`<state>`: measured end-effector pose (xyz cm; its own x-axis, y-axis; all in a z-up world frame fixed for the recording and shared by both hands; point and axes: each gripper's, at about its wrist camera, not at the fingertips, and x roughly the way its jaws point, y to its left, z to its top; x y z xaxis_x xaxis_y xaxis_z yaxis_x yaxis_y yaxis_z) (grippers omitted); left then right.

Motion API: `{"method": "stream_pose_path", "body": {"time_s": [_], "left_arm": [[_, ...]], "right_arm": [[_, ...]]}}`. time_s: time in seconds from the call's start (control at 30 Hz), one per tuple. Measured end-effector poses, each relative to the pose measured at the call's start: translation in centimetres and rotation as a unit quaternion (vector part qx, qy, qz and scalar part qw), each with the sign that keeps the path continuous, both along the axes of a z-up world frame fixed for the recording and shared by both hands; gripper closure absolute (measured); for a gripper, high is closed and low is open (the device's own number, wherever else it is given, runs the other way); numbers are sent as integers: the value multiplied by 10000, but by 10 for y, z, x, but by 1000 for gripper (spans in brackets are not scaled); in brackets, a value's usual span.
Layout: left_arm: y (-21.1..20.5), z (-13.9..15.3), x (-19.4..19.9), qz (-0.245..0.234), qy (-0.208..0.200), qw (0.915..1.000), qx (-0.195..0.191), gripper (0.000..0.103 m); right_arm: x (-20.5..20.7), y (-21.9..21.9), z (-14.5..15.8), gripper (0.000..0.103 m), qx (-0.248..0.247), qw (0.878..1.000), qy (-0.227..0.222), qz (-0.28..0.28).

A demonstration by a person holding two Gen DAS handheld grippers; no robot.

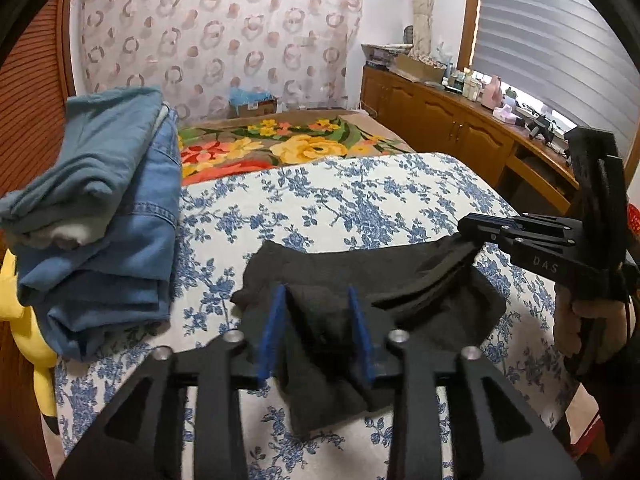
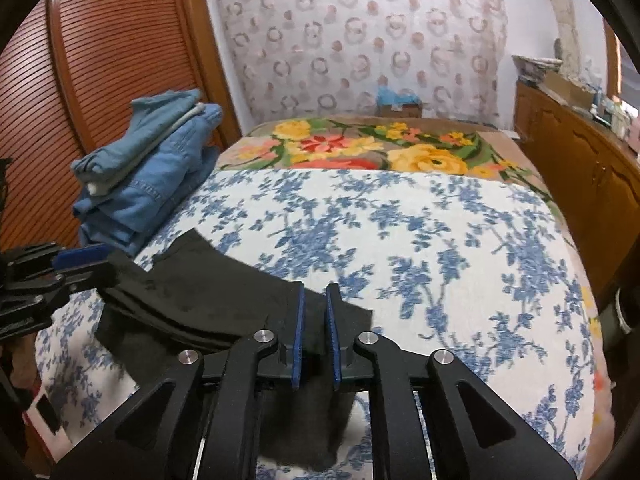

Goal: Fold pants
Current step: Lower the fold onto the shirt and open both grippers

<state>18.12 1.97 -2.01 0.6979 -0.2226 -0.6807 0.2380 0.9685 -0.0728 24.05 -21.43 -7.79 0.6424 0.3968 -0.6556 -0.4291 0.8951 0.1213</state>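
The black pants [image 1: 360, 276] lie bunched on the blue-flowered bedspread [image 1: 352, 196] near its front edge. My left gripper [image 1: 318, 300] is shut on a fold of the pants at their left end. My right gripper [image 1: 474, 236] comes in from the right and is shut on the pants' right end. In the right wrist view the pants [image 2: 192, 296] stretch from my right gripper [image 2: 316, 300], whose blue pads pinch the cloth, across to my left gripper [image 2: 92, 264] at the left edge.
A stack of folded blue jeans and shirts [image 1: 108, 208] sits on the bed's left side, next to a yellow plush toy [image 1: 28, 320]. A flowered blanket [image 1: 288, 144] covers the far bed. A wooden cabinet [image 1: 452, 120] stands at the right, louvred doors [image 2: 80, 100] at the left.
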Motion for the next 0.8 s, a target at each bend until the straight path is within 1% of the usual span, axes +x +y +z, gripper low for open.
{"method": "stream_pose_path", "body": {"time_s": [0.03,0.07,0.13,0.17,0.23,0.37,0.6,0.73,0.8], "left_arm": [[1,2,-2,-5,-32,10000,-20,66],[3,2,-3,-17,-40,10000,-37,65],[6,2,-6,-41,-35,10000,-62,59],[7,1,-8,-47,-29,10000,-71,59],[9,-5,-12,6,-10,10000,-40,59],[13,-21,-17,22,174,9998,-84,59],[12,-48,-20,39,423,9991,-68,59],[10,-56,-21,38,508,9987,-16,59],[10,-59,-20,57,541,9985,4,59]], "right_arm": [[0,-3,1,88,34,10000,-8,-28],[-1,-5,2,84,48,10000,-10,-49],[-3,-9,4,77,-39,9999,-50,-129],[-6,-11,5,75,-122,9997,-86,-171],[-13,-14,5,73,-176,9997,-124,-142],[-29,-13,-5,64,-458,9989,-54,43],[-48,-4,-28,63,-637,9975,194,255],[-53,-1,-36,62,-732,9966,253,287],[-53,2,-41,62,-858,9955,284,279]]}}
